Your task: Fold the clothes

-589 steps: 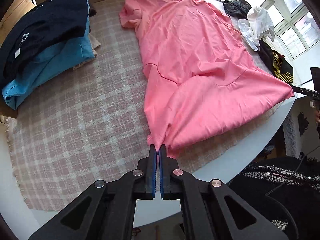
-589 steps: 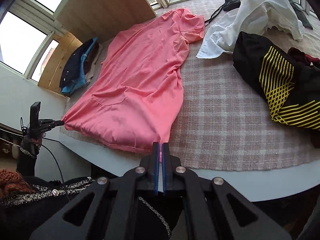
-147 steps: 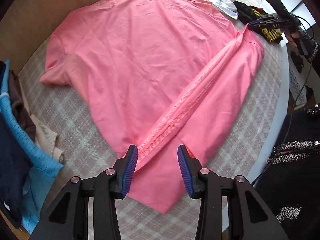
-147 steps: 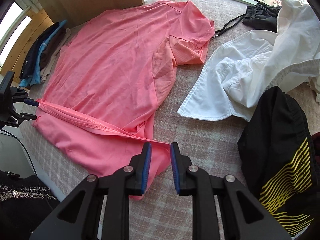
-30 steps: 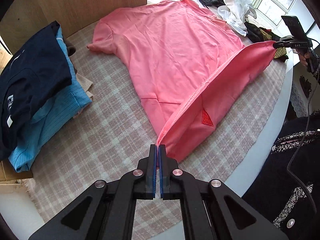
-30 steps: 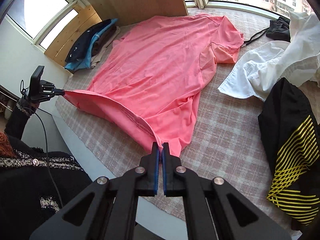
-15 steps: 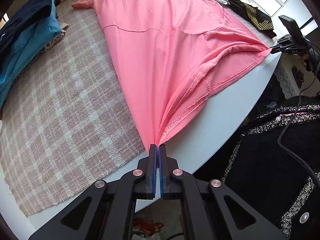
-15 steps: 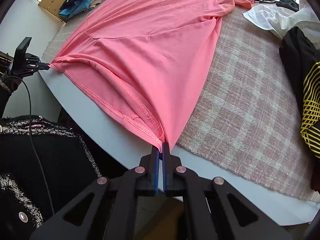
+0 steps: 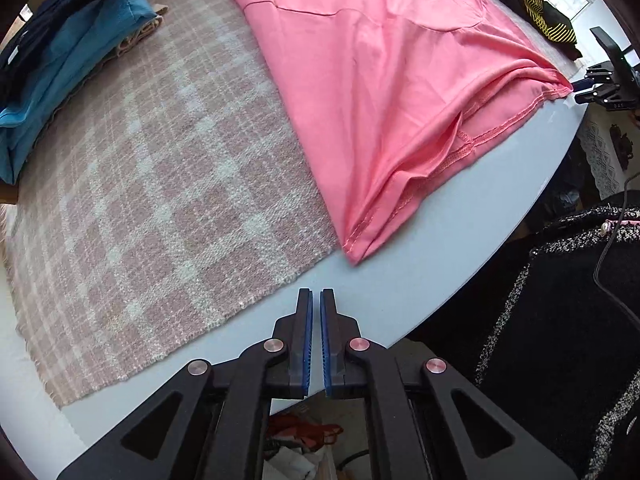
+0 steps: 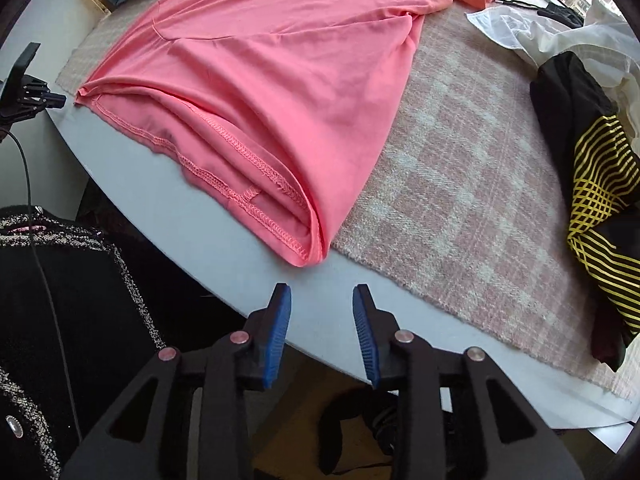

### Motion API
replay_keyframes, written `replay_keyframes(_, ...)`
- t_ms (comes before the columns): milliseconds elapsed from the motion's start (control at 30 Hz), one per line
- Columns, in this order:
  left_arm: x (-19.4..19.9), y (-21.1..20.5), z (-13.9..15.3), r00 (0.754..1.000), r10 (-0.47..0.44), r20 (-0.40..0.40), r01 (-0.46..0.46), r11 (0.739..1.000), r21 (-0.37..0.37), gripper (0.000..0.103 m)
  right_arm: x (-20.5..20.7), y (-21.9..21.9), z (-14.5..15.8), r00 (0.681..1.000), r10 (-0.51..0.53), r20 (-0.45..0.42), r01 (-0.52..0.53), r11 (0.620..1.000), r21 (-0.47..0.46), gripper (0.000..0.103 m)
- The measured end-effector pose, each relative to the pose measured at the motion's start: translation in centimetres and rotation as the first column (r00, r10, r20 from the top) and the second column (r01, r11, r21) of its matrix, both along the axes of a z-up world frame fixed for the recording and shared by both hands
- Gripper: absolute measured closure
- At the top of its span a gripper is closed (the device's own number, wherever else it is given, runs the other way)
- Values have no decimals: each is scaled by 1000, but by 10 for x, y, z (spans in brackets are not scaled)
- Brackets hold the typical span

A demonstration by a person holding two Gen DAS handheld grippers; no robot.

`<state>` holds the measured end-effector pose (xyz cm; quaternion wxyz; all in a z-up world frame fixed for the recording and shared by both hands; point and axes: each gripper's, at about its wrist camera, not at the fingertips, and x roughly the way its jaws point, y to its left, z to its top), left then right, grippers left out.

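Smooth thin pink cloth for the shirt [image 9: 380, 60], with stitched hems. Rough woven checked cloth [image 9: 160, 184] under it. Smooth matt grey table [image 10: 200, 232]. Matt black plastic grippers, ribbed blue pads [image 10: 280, 332], small shiny metal pins. Black garment [image 10: 592, 168] with yellow stripes far right.

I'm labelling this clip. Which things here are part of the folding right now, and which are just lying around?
In the job:
- pink shirt, spread flat, hem over the table edge
- left tongs, almost shut, empty
- right tongs, open, empty

Lying about:
- black and yellow garment
- white garment
- folded blue and navy stack
- checked cloth under it all
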<state>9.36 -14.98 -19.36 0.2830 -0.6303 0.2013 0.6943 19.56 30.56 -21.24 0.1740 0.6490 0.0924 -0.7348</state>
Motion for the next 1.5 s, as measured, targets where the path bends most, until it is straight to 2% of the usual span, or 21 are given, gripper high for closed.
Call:
replay_keyframes(67,3,0,10,1000,-1,-21,1,1000,-9,101,-4,-7,13,998,-1,-56,-1,999,-51,71)
replay_keyframes(167,6,37,26,995,-80,-65,84,994,70,101,-14,-31,16,994,52,-101,-59,996,-69,71)
replay_keyframes(233,7,62,36,987,-131,-96,142,983,118,97,-21,-49,8,990,103,-93,-108,993,-49,71)
replay_keyframes(367,-2,91,37,971,-216,-103,228,966,124,96,-30,-62,-9,988,131,-80,-133,991,-21,72)
replay_keyframes(533,-8,98,32,966,-243,-89,253,960,120,96,-40,-56,-18,992,99,-81,-101,995,-24,72)
replay_keyframes(767,-19,104,21,963,-261,-63,266,958,110,96,-46,-51,-34,993,109,-39,-109,994,-1,73)
replay_keyframes(800,-21,106,18,964,-260,-57,265,958,109,96,-47,-52,-36,993,112,-34,-112,994,4,75)
replay_keyframes(867,-23,109,14,963,-265,-48,268,958,100,96,-49,-53,-39,992,119,-29,-118,993,19,90)
replay_keyframes(967,-24,113,7,961,-275,-37,277,957,83,99,-51,-53,-37,992,123,-31,-123,992,23,98)
replay_keyframes(1067,-22,114,5,957,-288,-41,290,954,73,103,-50,-52,-30,991,128,-41,-126,992,31,99)
replay_keyframes(1167,-17,112,8,951,-307,-42,309,947,85,103,-47,-50,-25,992,122,-43,-121,992,30,99)
replay_keyframes(1400,-10,105,10,952,-304,-26,306,949,76,103,-50,-45,-23,995,87,-40,-87,996,13,99)
replay_keyframes(1500,-7,102,11,953,-303,-19,304,950,72,103,-58,-49,-23,996,72,-51,-72,997,3,93)
